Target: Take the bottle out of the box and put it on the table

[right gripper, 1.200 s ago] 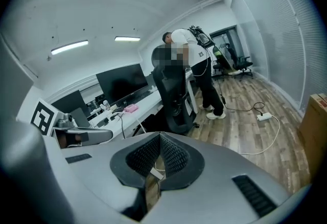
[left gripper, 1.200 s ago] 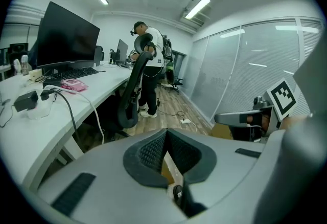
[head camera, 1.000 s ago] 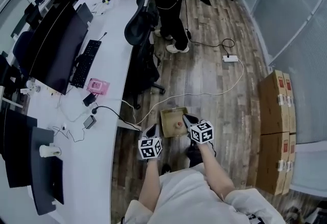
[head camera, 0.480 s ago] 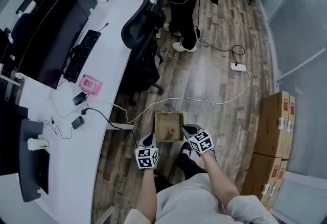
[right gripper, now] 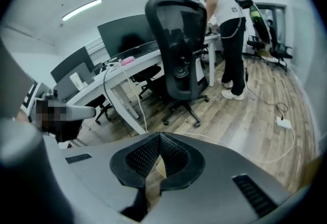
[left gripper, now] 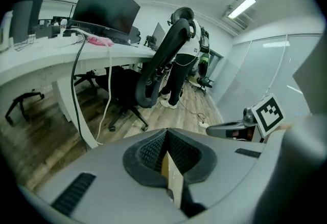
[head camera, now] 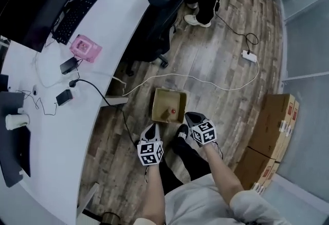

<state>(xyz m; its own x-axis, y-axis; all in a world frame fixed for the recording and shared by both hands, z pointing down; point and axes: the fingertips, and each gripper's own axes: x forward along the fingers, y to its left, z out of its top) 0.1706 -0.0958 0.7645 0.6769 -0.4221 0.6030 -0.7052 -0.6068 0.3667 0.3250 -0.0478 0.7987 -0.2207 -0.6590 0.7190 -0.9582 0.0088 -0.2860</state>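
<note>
Wood floor: open box beside white desk.

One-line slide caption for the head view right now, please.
Head view: left gripper and right gripper, both shut, poised near the open cardboard box on the wood floor, bottle inside.

l gripper jaws together; office chair ahead, table left, monitor on it.
</note>
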